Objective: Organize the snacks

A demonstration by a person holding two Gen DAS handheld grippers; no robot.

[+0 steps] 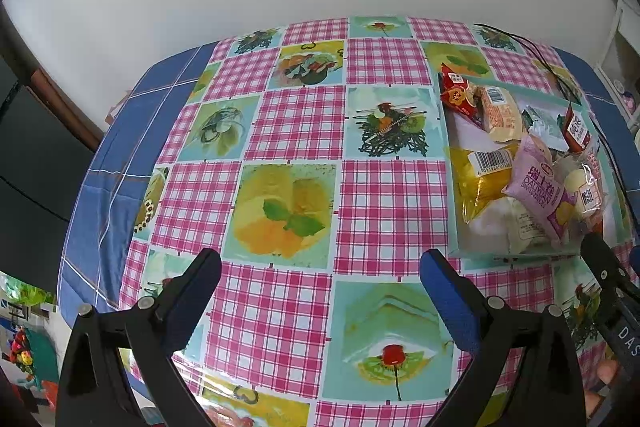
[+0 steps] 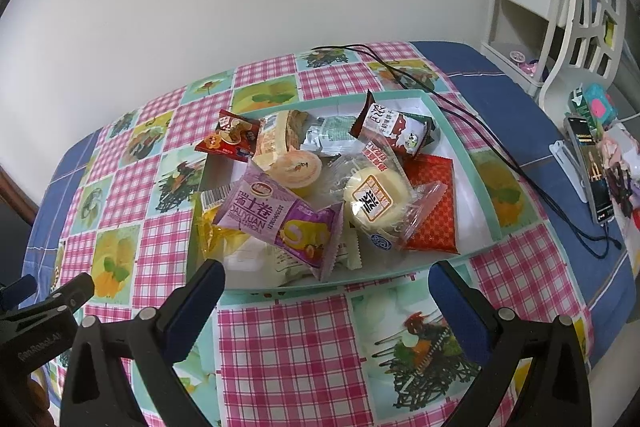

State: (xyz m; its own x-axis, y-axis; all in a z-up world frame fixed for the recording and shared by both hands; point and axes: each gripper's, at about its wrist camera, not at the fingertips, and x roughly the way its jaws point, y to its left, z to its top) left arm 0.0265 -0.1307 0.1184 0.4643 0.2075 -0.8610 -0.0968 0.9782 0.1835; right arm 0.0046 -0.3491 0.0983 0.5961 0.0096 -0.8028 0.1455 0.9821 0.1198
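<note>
A: Listing the tools first. Left gripper [image 1: 320, 261], black arms with blue-padded fingers: jaws spread wide, nothing between them, held above bare chequered cloth. Right gripper [image 2: 327, 273], same make: jaws likewise wide apart and empty, fingertips just short of the tray's near wall.

B: And the container?

A: Shallow rectangular tray with mint-green rim and white floor [image 2: 486, 193], resting on the table under a pink-gingham and fruit-print oilcloth [image 2: 280, 347]. In the left view the tray [image 1: 454, 227] lies to the right of the left gripper.

B: Contents, please.

A: All heaped inside the tray:
- lilac Swiss-roll packet marked DALIYUAN [image 2: 280, 223], on top at the near left, overlapping other packets;
- clear-wrapped round yellow cake with an orange-and-white label [image 2: 378, 203], touching the lilac packet's right side;
- flat red patterned sachet [image 2: 434, 211], partly under the round cake;
- yellow transparent bag with a barcode sticker [image 2: 212, 227], at the near-left corner;
- orange jelly cup with a printed lid [image 2: 294, 167], behind the lilac packet;
- brown-and-white packet with a cow picture [image 2: 394, 125], tilted at the far side;
- red triangular packet [image 2: 230, 141], hanging over the far-left rim.

B: Anything outside the tray?

A: Black cable [image 2: 480, 131], running past the tray's far-right corner.
</note>
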